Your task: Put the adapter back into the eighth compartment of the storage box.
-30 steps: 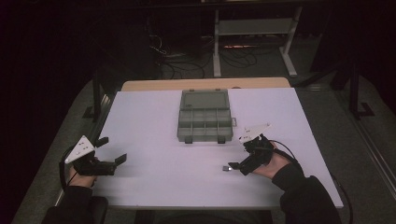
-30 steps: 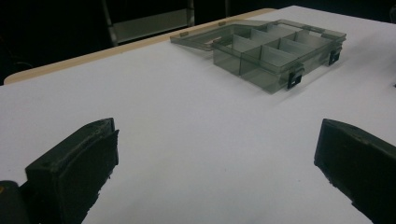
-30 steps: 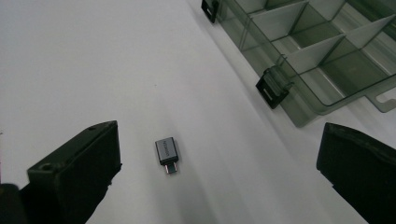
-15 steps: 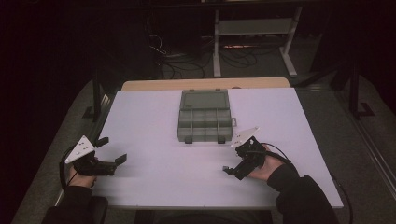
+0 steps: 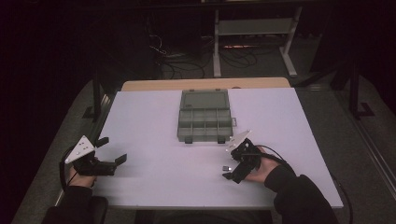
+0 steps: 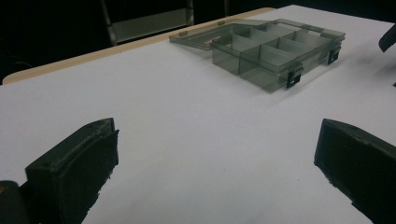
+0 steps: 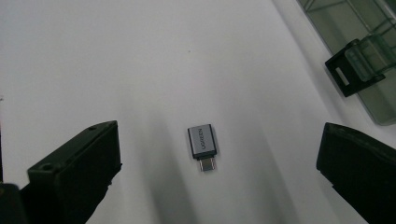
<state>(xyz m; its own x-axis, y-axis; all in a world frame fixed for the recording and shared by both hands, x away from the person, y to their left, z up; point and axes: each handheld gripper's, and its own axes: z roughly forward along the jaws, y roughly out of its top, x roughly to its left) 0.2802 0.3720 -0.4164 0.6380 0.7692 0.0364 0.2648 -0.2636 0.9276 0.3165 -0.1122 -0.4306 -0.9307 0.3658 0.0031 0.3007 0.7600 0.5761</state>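
Observation:
A small grey USB adapter (image 7: pixel 202 142) lies flat on the white table (image 7: pixel 140 56), metal plug toward me; it shows in the high view as a small speck, the adapter (image 5: pixel 227 167). My right gripper (image 7: pixel 219 140) is open, with one jaw on each side of the adapter and not touching it; in the high view the right gripper (image 5: pixel 232 164) is front right of centre. A translucent grey compartment box (image 5: pixel 205 122) sits mid-table with its lid laid open at the far side. My left gripper (image 5: pixel 111 150) rests open and holds nothing at the front left.
The box (image 6: pixel 275 51) has several compartments that look bare, and two black latches on its near wall; one latch (image 7: pixel 351 70) is close to my right jaw. Table edges run near both hands. A metal stand (image 5: pixel 254 42) and cables lie on the dark floor beyond.
My right gripper has moved toward the front left and now straddles the adapter. The left gripper, box and adapter have stayed put.

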